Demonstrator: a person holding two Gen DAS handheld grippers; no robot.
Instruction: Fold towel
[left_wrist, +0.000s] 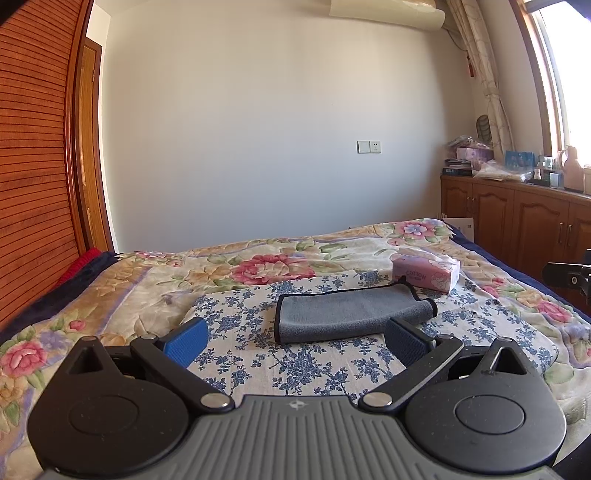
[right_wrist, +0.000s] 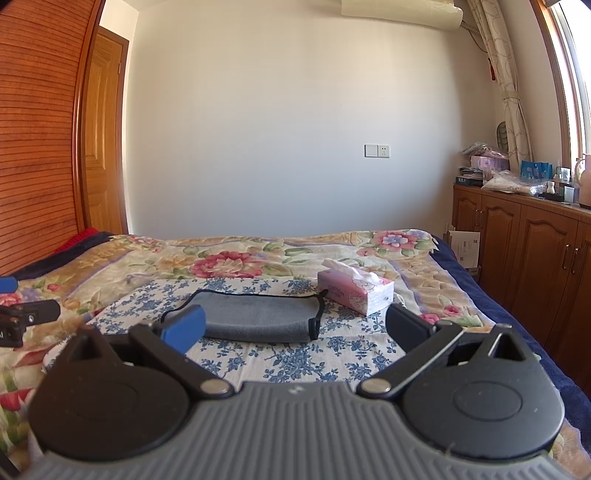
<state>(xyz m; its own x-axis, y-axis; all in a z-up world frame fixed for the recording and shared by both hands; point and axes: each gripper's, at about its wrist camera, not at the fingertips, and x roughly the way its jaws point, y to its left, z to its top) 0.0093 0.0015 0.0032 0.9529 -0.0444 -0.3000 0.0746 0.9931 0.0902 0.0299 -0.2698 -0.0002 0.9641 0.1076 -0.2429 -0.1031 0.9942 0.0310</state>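
Bedroom scene, both wrist views. The towel (left_wrist: 351, 314), grey with a dark bound edge, lies on the blue-flowered cloth (left_wrist: 295, 362) spread over the bed's floral quilt (left_wrist: 110, 288). It appears already doubled over, a rounded fold running along its near side. Just beyond the towel's far right corner stands a pink tissue box (right_wrist: 354, 293), apart from it; a white tissue sticks up from the box's opening, and how full the box is cannot be told.

The left gripper (left_wrist: 295, 338) hovers short of the towel's near edge, jaws spread wide and holding nothing. The right gripper (right_wrist: 295, 325) is likewise released and empty, near the towel's near edge.

Handling, as a judgement: the towel looks light, soft and limp, so it will sag and drape from any grasp instead of holding shape; its nap seems grippy, not slippery, and it is not fragile. The bound corners at the towel's two ends (right_wrist: 317, 317) offer the firmest hold, one per gripper, keeping layers pinched together.
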